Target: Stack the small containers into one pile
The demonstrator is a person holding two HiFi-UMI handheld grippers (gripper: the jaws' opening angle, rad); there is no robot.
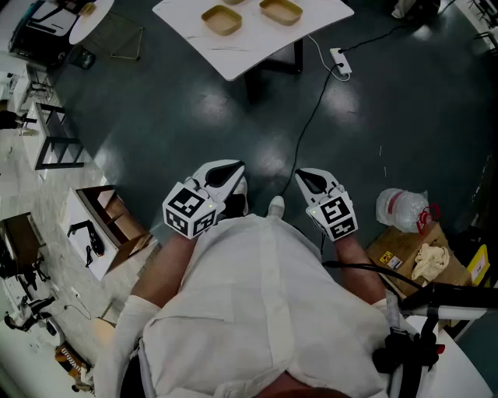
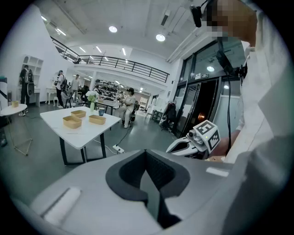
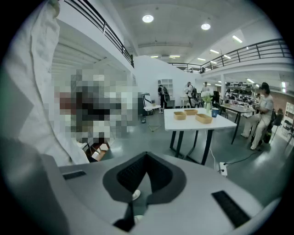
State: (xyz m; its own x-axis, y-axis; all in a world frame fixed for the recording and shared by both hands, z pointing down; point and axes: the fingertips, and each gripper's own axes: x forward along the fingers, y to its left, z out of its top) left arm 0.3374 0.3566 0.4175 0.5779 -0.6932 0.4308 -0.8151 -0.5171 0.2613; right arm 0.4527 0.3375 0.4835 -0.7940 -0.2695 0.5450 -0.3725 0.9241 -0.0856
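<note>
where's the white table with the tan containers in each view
Head view: white table at the top edge, centre, partly cut off.
Left gripper view: white table left of centre, mid-height.
Right gripper view: white table right of centre, mid-height.
Shared landmark: the white power strip on the floor beside the table, seen in all three.

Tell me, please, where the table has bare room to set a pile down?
The table is bare at its near corner, in front of the containers. Further back it is crowded: the containers and a cup stand close together there.
</note>
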